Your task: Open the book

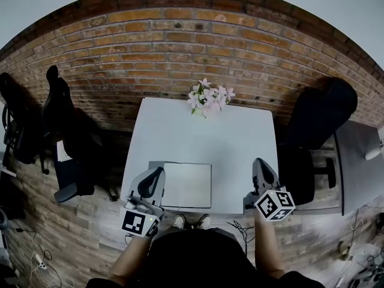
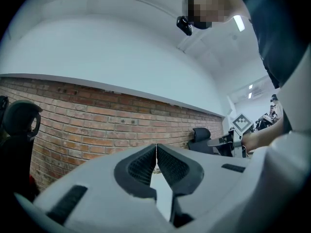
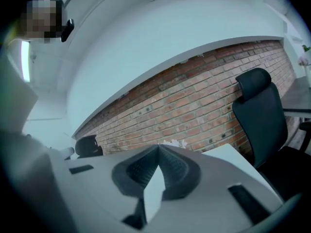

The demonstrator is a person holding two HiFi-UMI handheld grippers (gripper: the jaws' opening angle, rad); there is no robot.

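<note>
- My left gripper [image 2: 156, 148] has its fingers [image 2: 141, 168] clenched. The two dark ribbed pads meet tip to tip along a thin seam and grasp nothing.
- My right gripper [image 3: 158, 148] is the same: its black cross-hatched fingers [image 3: 175, 171] are pressed together at the tips and empty.
- Each pair of pads is wedge-shaped, set in smooth pale grey plastic housings.
- In the head view the left gripper [image 1: 157, 174] sits over the near left edge of the closed white rectangular book [image 1: 187, 185]. I cannot tell whether it touches the cover.
- The right gripper [image 1: 260, 162] is at the near right corner of the surface, well apart from the book. Its black-and-white marker cube [image 1: 275, 204] faces up towards me.
- The book lies flat on the near left part of the square matte white surface [image 1: 240, 137]. It is thin, with a plain pale cover and a slightly darker grey strip along its left and far edges.
- A small bunch of pink and white flowers [image 1: 209, 98] stands at the middle of the far edge of the surface, against the rough red brick wall [image 1: 180, 47].
- A black padded office chair [image 1: 63, 122] stands to the left of the surface and another black office chair [image 1: 318, 122] to the right, both on the wood-plank floor [image 1: 72, 233].
- A dark grey desk [image 1: 360, 161] sits just beyond the right chair.
</note>
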